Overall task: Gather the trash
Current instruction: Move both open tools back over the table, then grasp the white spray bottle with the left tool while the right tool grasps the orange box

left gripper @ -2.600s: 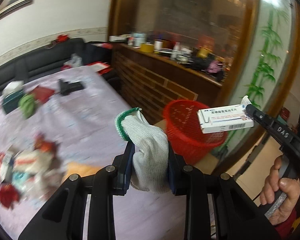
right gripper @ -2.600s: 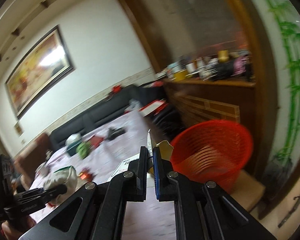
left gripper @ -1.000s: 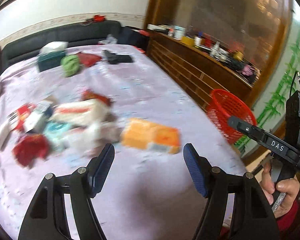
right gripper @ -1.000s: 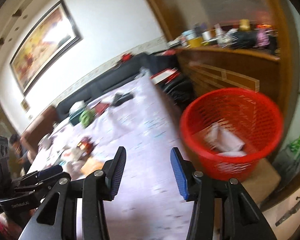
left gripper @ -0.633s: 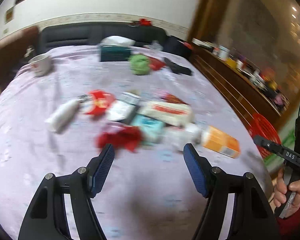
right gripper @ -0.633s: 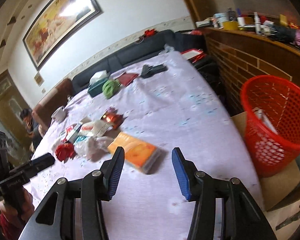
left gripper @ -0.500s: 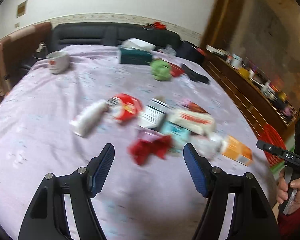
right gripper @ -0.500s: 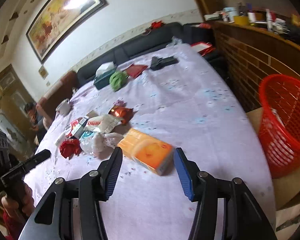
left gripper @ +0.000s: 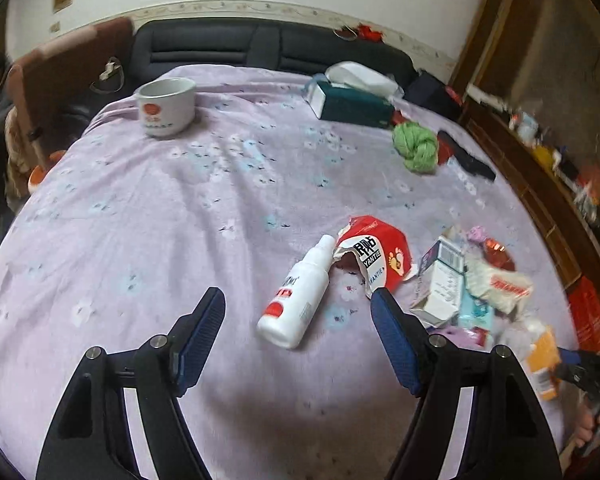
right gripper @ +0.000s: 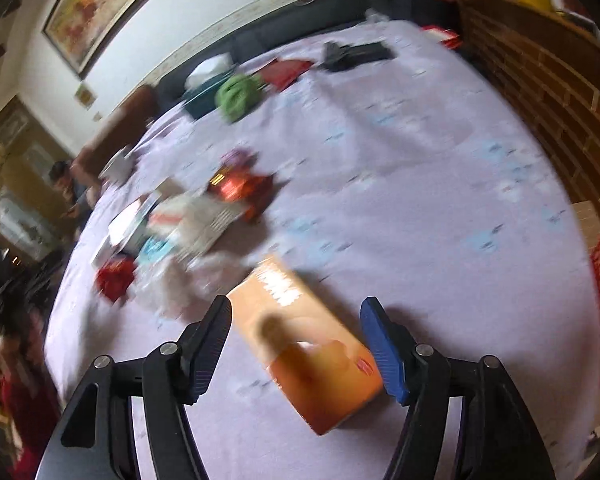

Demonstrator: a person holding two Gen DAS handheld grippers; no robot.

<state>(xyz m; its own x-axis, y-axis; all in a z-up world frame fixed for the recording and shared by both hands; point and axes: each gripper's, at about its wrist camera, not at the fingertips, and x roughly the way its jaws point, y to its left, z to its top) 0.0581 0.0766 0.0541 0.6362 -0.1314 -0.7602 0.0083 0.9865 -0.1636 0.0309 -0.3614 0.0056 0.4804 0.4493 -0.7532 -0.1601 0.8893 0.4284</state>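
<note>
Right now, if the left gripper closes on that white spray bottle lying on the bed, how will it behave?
The white spray bottle lies on its side on the soft purple blanket, so a nudge could roll it. It looks like smooth plastic, probably light and a bit slippery. The left gripper is open around it.

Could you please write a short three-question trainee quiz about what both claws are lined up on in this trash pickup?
1. True or false: the left claw is open, with the white spray bottle lying on its side ahead, between its fingers.
2. Which item lies between the open right claw's fingers?
A. green yarn
B. orange box
C. white mug
3. Fill in: the torn red packet lies beside the bottle's ____ end.

Key: 1 true; 2 B; 3 nozzle.
</note>
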